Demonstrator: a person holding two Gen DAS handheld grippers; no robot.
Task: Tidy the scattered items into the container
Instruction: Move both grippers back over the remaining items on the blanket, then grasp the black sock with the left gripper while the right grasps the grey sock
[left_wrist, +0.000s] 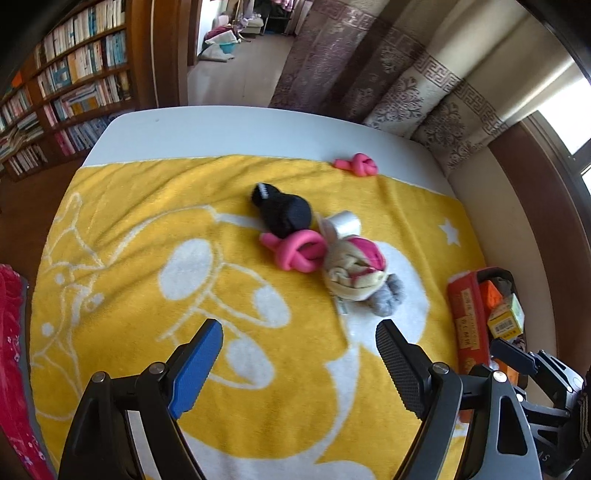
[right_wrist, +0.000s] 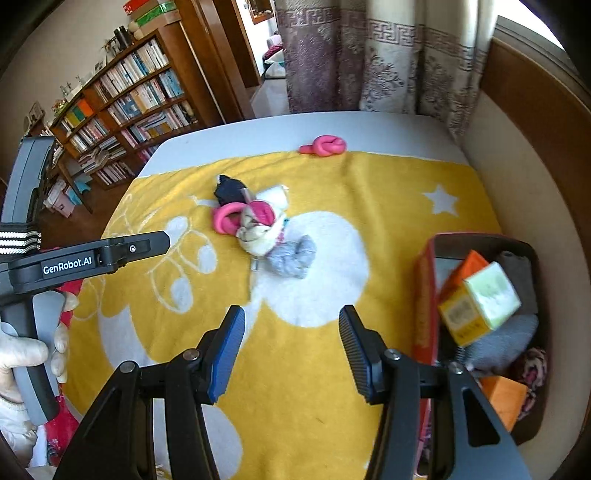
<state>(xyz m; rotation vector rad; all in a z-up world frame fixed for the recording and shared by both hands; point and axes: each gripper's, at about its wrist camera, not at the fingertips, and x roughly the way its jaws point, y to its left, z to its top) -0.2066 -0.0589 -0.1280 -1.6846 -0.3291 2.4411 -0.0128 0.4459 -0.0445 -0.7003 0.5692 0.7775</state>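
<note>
both tools (left_wrist: 299, 363) (right_wrist: 291, 349) gape empty, sock pile (left_wrist: 332, 251) ahead, container (right_wrist: 517, 332) beside right tool.

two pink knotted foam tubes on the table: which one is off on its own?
The far pink knotted foam tube at the yellow towel's back edge. The other pink knot touches the clothes pile.
</note>
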